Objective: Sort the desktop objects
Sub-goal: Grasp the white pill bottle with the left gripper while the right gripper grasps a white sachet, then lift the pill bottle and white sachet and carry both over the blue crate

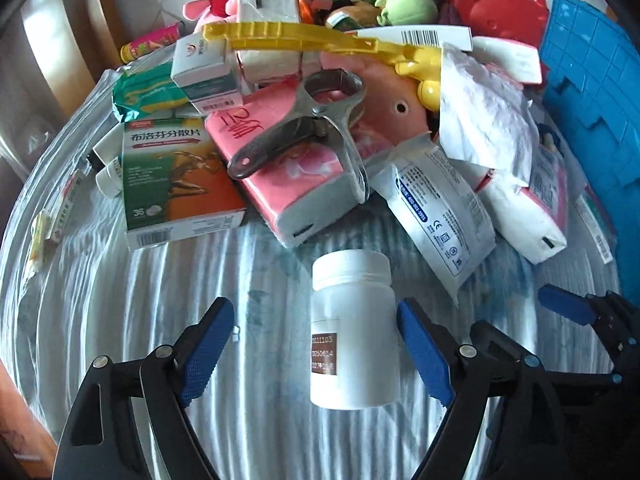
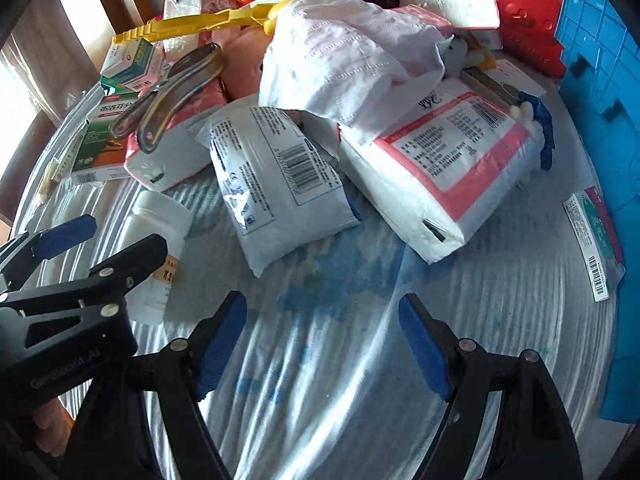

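A white pill bottle [image 1: 352,328] with a brown label lies on the striped cloth, cap pointing away. It sits between the spread fingers of my left gripper [image 1: 314,304]; the right blue pad is close beside it and the left pad stands well clear. In the right wrist view the same bottle [image 2: 160,220] lies partly behind the left gripper's fingers [image 2: 60,236]. My right gripper [image 2: 322,300] hangs open over bare cloth with nothing between its pads; one of its pads [image 1: 560,304] shows at the lower right of the left wrist view.
A pile fills the far side: a green-orange medicine box [image 1: 180,180], a pink tissue pack [image 1: 280,168] under a metal clamp [image 1: 304,132], a white gauze packet [image 2: 276,184], a large tissue pack [image 2: 444,172], a yellow plastic tool [image 1: 304,40], plush toys. A blue crate [image 2: 600,100] stands right.
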The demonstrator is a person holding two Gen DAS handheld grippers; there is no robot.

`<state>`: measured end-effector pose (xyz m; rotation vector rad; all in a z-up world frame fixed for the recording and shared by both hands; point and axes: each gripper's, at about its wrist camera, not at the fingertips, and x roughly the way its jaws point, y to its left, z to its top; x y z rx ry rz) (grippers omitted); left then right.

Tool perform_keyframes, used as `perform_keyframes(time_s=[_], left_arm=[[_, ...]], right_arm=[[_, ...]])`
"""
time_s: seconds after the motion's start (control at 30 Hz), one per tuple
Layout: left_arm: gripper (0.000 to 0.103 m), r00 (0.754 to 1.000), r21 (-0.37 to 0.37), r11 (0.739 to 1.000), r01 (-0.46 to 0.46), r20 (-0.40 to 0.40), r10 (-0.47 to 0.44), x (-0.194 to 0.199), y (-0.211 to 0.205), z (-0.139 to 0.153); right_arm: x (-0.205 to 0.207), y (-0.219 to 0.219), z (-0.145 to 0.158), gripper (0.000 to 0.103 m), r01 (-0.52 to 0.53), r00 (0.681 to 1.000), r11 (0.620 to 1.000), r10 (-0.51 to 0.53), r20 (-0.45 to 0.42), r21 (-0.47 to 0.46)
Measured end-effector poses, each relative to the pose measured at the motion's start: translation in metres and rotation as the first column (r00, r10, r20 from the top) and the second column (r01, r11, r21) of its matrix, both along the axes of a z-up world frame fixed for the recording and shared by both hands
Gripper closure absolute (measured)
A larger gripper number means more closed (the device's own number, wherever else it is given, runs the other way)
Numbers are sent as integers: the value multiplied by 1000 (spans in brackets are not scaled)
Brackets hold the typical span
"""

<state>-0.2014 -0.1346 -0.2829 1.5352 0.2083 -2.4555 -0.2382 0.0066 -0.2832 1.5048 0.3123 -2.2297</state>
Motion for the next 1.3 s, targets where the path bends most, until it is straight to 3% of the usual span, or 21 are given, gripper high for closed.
perform_keyframes(time_s=[0.07, 0.13, 0.2, 0.43, 0.63, 0.9, 1.0, 1.1, 1.13, 1.3], left_arm=[[26, 999, -4, 1000, -3, 32, 3, -6, 2, -10], [50, 998, -7, 1000, -3, 62, 4, -11, 4, -20], [57, 999, -29, 999, -16, 44, 18, -11, 4, -19], [57, 996, -77, 994, -78, 28, 81, -5, -15, -13], [57, 994, -66, 992, -103, 28, 105, -11, -28, -14], [57, 991, -58, 990, -127, 44, 130, -15, -36, -23], [57, 990, -60, 989, -135, 42, 137, -16, -37, -23], [57, 990, -64, 989, -132, 43, 134, -14, -37, -24], [57, 991, -61, 990, -127, 45, 130, -13, -37, -23], [57, 993, -60, 992, -112, 43, 114, -5, -30, -21]], right_arm=[[-2, 5, -2, 24, 2, 1000, 1000, -2, -1, 12], [-5, 12, -2, 24, 10, 1000, 1000, -10, 7, 1], [-9, 17, 1, 24, 13, 1000, 1000, -13, 4, -11], [-17, -7, 20, 24, -91, 995, 991, 88, -42, -97], [-39, -43, 29, 24, -178, 979, 982, 169, -117, -67], [-55, -52, -6, 24, -203, 976, 979, 202, -87, -2], [-53, -52, -8, 37, -202, 975, 978, 206, -87, 56], [-53, -44, -4, 55, -180, 980, 982, 184, -76, 48], [-52, -41, -3, 66, -174, 982, 984, 176, -64, 35], [-44, -26, 0, 68, -161, 987, 987, 161, -20, 7]])
